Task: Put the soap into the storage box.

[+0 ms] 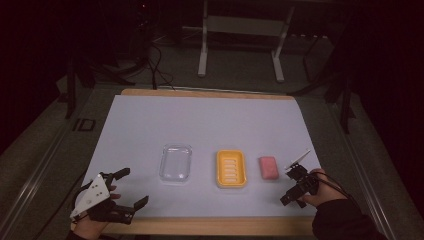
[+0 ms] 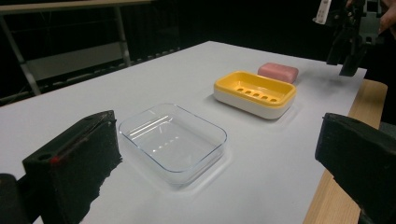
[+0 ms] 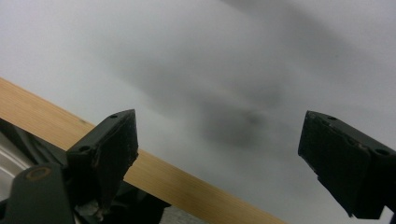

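Right fingers [image 1: 291, 186] beside pink soap [image 1: 268, 167]

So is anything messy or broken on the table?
Nothing stands out. The clear dish, yellow soap tray and pink soap sit flat in a neat row on the white mat, nothing spilled or tipped.
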`<state>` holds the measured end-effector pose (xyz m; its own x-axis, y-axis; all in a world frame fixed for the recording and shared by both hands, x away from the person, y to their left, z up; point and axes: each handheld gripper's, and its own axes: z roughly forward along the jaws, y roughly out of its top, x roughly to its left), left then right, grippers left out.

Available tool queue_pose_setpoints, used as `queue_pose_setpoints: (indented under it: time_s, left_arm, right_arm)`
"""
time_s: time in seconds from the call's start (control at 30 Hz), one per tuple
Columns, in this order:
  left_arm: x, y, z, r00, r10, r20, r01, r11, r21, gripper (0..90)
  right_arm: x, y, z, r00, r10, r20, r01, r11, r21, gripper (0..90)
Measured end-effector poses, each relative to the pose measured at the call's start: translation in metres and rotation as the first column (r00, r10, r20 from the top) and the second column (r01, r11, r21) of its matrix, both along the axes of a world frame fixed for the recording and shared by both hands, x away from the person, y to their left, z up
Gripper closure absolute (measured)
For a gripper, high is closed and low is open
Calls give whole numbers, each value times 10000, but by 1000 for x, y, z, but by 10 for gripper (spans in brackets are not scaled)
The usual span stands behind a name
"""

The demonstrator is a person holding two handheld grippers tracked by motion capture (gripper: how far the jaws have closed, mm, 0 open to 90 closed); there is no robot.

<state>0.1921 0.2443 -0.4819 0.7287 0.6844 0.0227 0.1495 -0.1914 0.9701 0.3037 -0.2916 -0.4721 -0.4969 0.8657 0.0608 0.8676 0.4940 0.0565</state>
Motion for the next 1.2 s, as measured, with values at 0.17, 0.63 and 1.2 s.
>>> queue_pose_setpoints:
  time_s: [0.17, 0.63, 1.2]
  left_arm:
    - [0, 0, 0, 10000, -28, -9, 28, 10000, -21, 2]
    - [0, 0, 0, 10000, -22, -24, 22, 10000, -66, 2]
    - [-1, -1, 1, 9999, -104, -46, 104, 9999, -107, 2]
  right_arm:
    - [4, 10, -2, 9997, -264, 15, 263, 9990, 356, 120]
    - [22, 33, -2, 9919, -1256, 205, 1250, 9917, 316, 181]
    - [50, 43, -1, 9749, -2154, 561, 2131, 9760, 445, 198]
